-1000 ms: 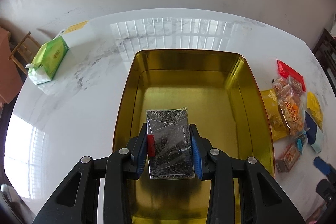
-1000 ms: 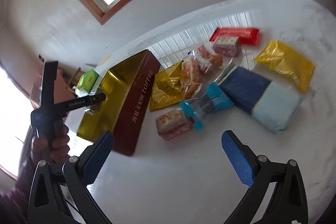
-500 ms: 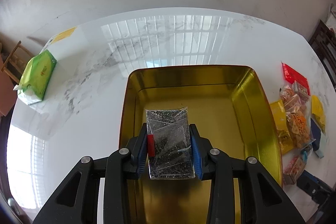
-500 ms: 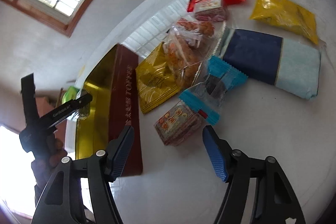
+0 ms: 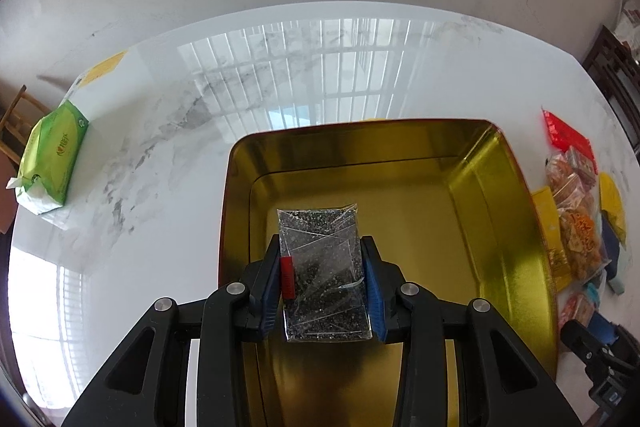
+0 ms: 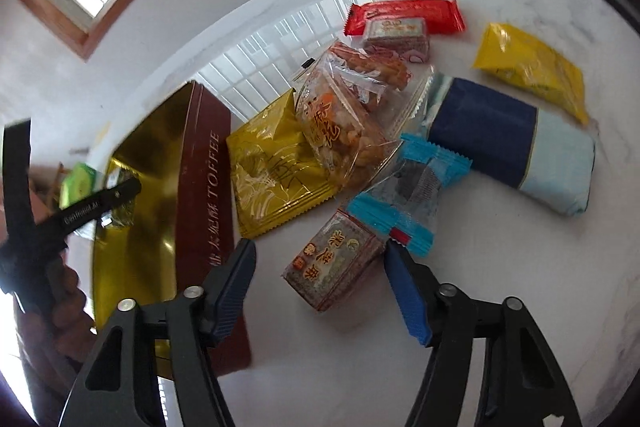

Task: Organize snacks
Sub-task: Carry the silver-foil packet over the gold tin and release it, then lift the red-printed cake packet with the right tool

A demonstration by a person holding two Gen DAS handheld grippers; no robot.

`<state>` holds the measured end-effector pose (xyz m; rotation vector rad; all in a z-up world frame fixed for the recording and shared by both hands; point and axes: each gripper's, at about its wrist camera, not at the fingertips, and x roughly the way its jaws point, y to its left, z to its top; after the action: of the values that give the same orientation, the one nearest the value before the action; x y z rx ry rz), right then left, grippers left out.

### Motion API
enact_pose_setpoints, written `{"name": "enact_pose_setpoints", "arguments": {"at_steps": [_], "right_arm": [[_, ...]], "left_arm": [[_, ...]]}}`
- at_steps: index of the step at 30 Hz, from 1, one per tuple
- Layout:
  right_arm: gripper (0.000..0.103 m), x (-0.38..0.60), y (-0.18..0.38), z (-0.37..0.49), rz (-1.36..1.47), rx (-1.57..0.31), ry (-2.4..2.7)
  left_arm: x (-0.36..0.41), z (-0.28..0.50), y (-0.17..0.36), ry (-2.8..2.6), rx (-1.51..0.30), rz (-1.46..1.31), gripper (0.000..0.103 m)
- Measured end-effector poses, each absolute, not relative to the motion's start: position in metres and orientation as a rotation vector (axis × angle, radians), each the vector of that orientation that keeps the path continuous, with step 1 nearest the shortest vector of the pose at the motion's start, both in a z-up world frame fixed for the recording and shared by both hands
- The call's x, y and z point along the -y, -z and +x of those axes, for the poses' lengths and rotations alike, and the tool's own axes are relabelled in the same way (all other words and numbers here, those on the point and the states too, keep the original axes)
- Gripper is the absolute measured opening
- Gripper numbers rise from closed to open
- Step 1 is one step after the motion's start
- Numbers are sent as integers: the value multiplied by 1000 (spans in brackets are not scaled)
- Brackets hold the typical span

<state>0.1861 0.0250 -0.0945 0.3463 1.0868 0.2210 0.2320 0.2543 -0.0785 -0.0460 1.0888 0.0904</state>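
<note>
My left gripper [image 5: 324, 279] is shut on a clear packet of dark seeds [image 5: 322, 267] and holds it over the open gold-lined toffee tin [image 5: 500, 227]. My right gripper [image 6: 320, 291] is open, its fingers on either side of a small brown wrapped snack [image 6: 334, 267] on the white table. The tin also shows in the right wrist view [image 6: 204, 187], with the left gripper above it. Behind the brown snack lie a blue-ended clear packet [image 6: 412, 187], a gold packet [image 6: 272, 171], a clear bag of fried snacks [image 6: 344, 123], a navy and pale blue pack [image 6: 516, 143], a yellow packet [image 6: 532, 71] and a red packet [image 6: 404, 15].
A green tissue pack [image 5: 52, 155] lies at the table's far left edge. The snack pile [image 5: 576, 211] lies right of the tin in the left wrist view. A wall with a wood-framed window stands behind the marble table [image 5: 160, 187].
My left gripper has pulled back and up over the tin, still holding the seed packet. My right gripper has moved in to the brown snack and its fingers have narrowed around it.
</note>
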Motion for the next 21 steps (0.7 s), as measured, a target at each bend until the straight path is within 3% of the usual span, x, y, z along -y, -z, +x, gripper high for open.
{"name": "enact_pose_setpoints", "arguments": {"at_steps": [1,8,12,21], "right_arm": [[41,-24,95,187,339,-1089,-243],[39,-13,99,173,322,-1088,-359],[39,-1,95,153,295,-1065,-394],[39,103,60,139,273,-940,-261]], "left_arm": [[-256,232,80,-89,-1089,-48,38],[-261,230,78,-77,-1087,-91,40],[-262,225,68,-76,-1057,-78,48],[-291,185,34,-153,-970,-232,48]]}}
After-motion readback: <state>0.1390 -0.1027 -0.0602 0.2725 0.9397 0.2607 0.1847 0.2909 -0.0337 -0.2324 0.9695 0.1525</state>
